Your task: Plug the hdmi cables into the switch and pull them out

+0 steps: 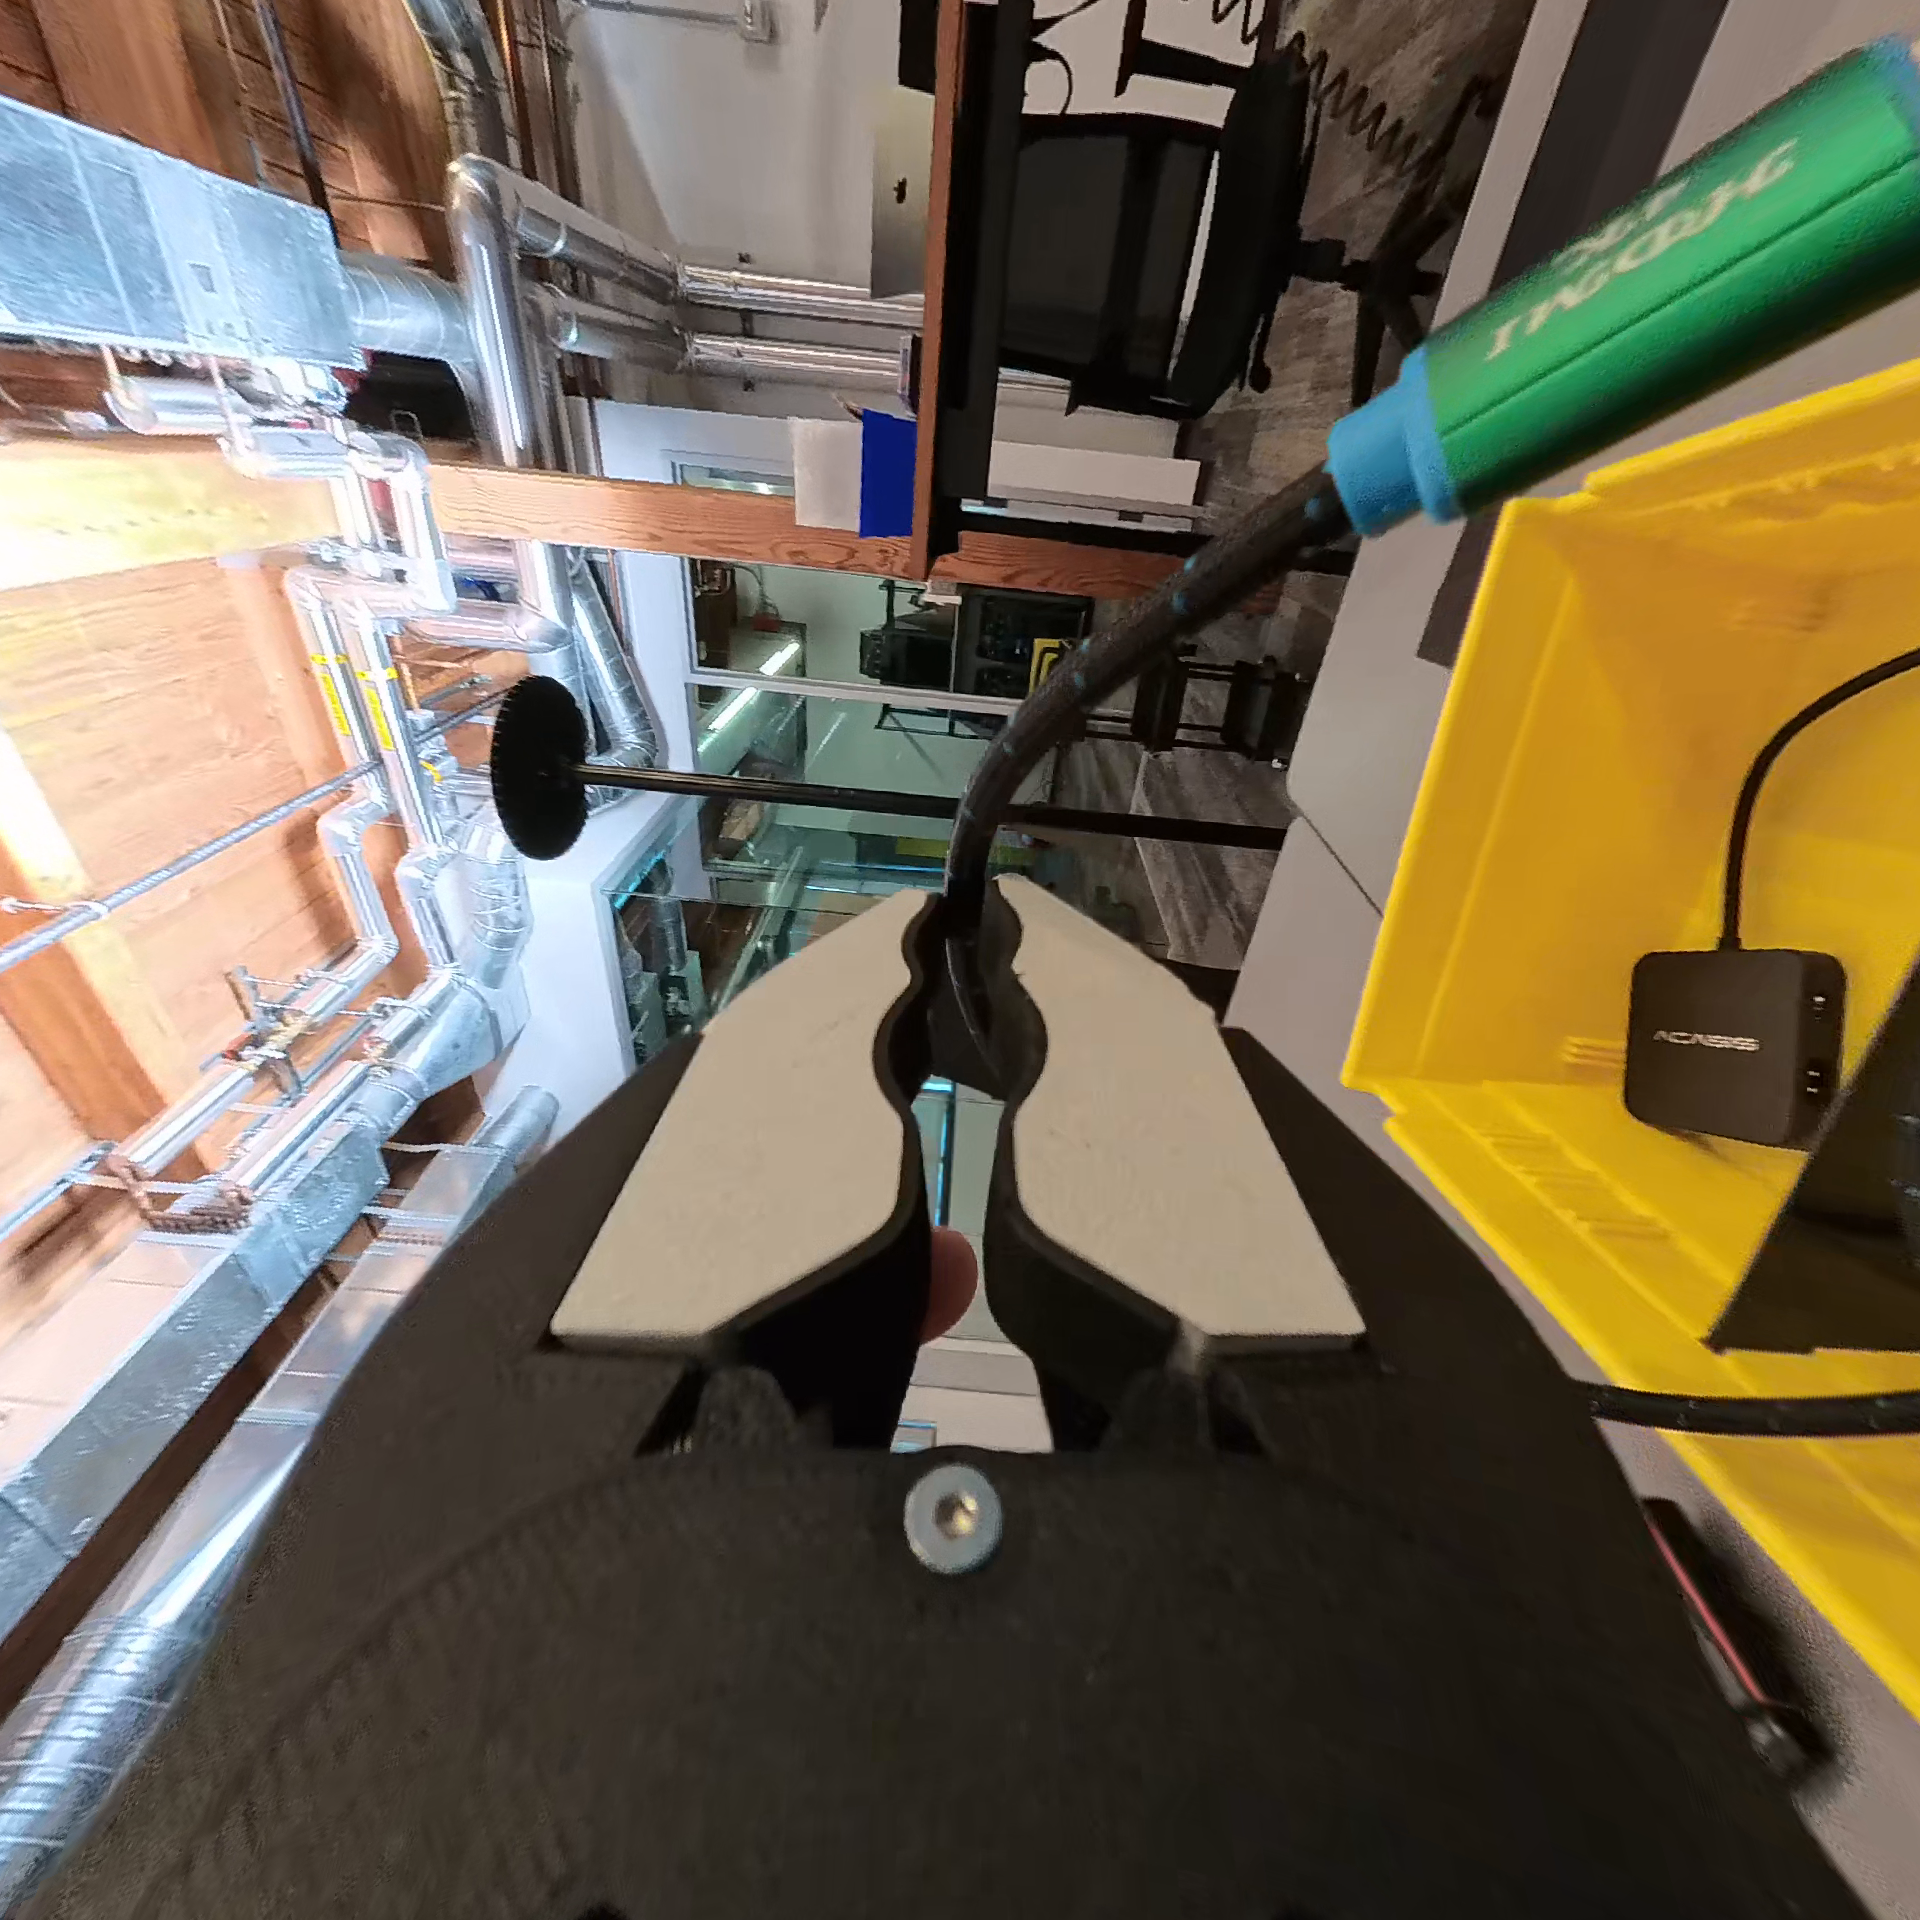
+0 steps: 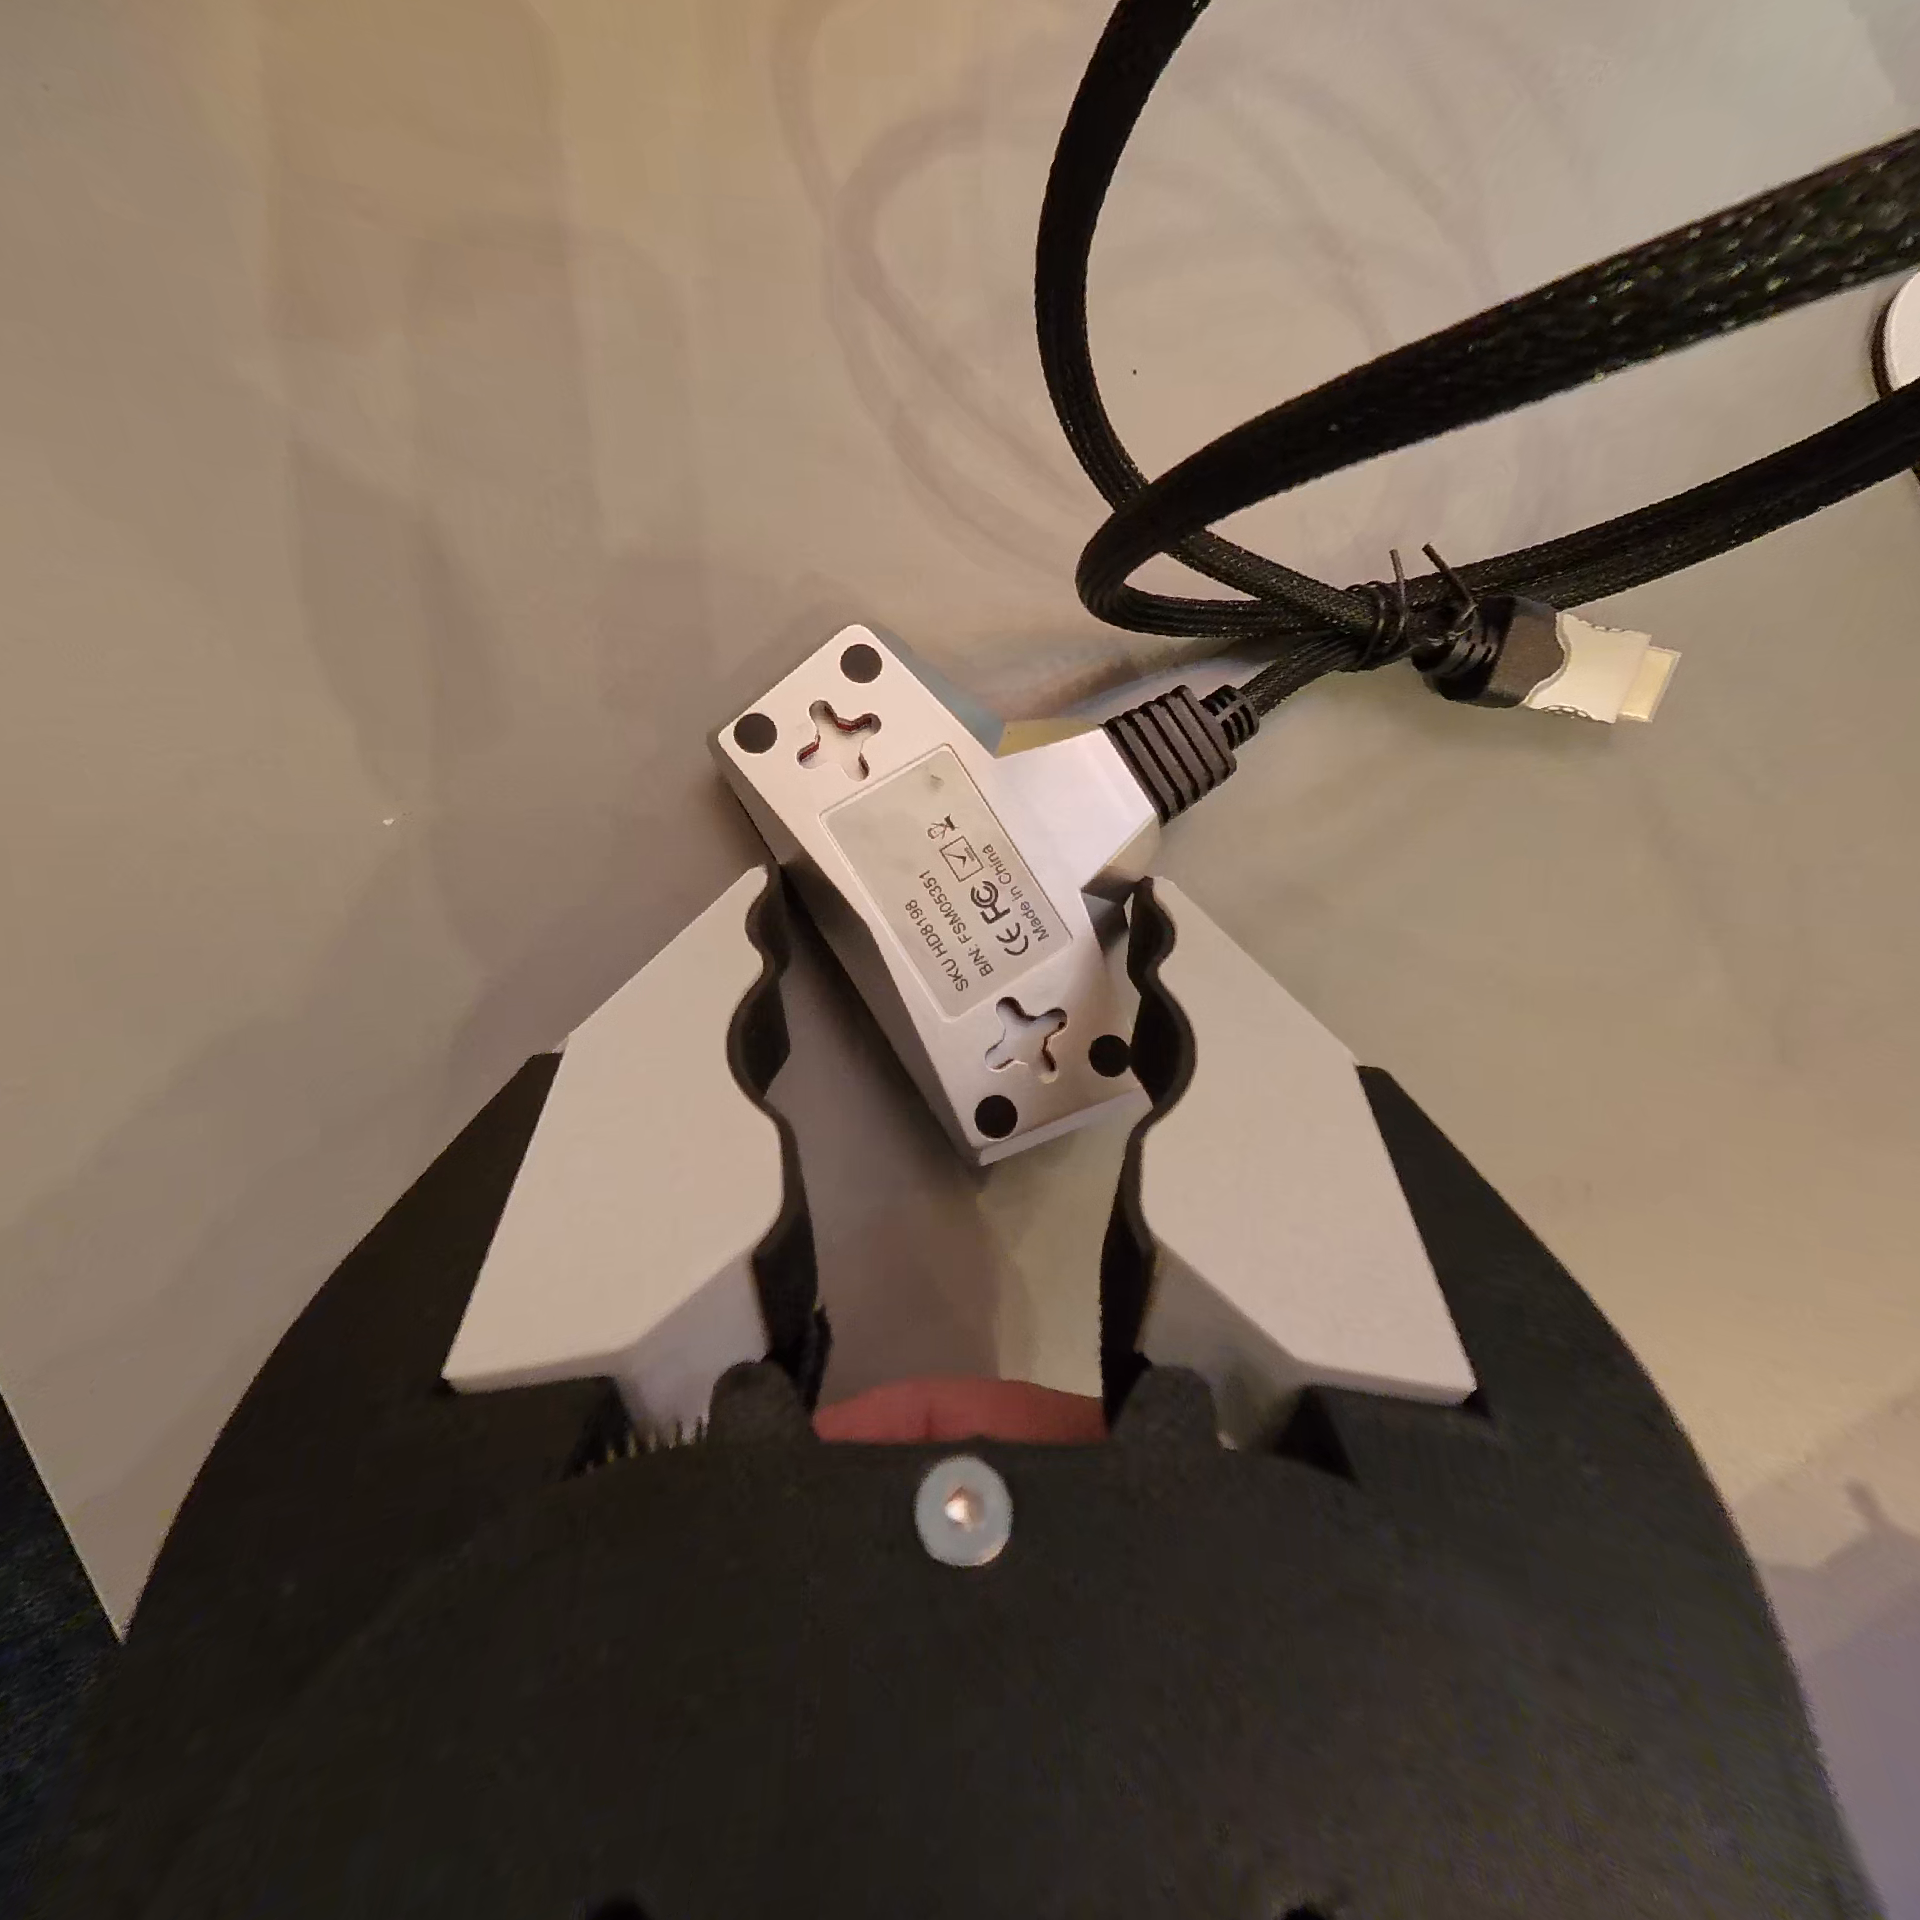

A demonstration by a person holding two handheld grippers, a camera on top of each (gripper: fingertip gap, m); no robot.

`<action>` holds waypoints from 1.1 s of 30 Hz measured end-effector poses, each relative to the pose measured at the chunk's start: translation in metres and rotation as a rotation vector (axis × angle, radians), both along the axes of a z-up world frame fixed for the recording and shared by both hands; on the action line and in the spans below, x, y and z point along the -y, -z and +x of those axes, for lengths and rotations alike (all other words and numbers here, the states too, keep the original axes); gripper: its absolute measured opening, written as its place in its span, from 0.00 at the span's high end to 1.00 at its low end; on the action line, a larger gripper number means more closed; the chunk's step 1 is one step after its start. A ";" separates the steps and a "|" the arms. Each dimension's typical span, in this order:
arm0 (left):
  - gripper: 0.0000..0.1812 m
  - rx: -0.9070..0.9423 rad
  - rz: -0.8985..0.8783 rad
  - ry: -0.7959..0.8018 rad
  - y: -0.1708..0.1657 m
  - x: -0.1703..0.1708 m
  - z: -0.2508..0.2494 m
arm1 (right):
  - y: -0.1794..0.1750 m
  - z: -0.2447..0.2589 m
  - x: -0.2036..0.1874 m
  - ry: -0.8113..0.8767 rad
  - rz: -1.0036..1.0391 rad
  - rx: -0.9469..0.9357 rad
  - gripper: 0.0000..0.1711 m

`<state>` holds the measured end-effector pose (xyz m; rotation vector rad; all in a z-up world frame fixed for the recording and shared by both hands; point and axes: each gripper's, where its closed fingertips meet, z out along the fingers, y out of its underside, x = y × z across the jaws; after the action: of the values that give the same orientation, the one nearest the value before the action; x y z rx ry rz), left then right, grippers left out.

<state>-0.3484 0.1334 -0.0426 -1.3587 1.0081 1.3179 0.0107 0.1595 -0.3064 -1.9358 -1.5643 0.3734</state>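
Note:
In the right wrist view a silver HDMI switch [image 2: 935, 914] lies label side up and askew on the grey table [image 2: 416, 520]. My right gripper [image 2: 951, 888] is closed on it, with both fingers touching its sides. One HDMI cable's silver plug [image 2: 1081, 800] sits in the switch's side. A loose HDMI connector [image 2: 1590, 675] lies to the right, tied to the black braided cable bundle [image 2: 1195, 540]. In the left wrist view my left gripper [image 1: 971, 904] is shut on a black braided cable [image 1: 1049, 717], held up in the air. The cable ends in a green connector housing [image 1: 1662, 312] at the upper right.
A yellow bin [image 1: 1538, 727] lies on its side at the right of the left wrist view, with a black adapter box [image 1: 1730, 1049] and its lead inside. Another black cable [image 1: 1766, 1413] runs below the bin. A white round object [image 2: 1901, 353] sits at the table's right edge. The gap from one gripper's tips to the other's is roughly 45 centimetres.

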 end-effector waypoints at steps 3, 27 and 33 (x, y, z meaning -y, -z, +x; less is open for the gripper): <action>0.97 -0.012 0.016 0.009 -0.008 -0.003 0.004 | 0.000 0.000 0.000 -0.001 0.002 0.002 0.62; 0.97 -0.722 -0.318 0.252 0.064 -0.037 0.045 | 0.000 -0.002 0.000 -0.002 0.007 0.003 0.62; 0.97 -0.763 -0.372 0.180 0.074 -0.049 0.007 | -0.001 0.001 0.000 -0.005 0.017 0.008 0.63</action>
<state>-0.3411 0.1828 -0.1163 -0.9790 1.9206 1.5953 0.0114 0.1594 -0.3056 -1.9232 -1.5726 0.3539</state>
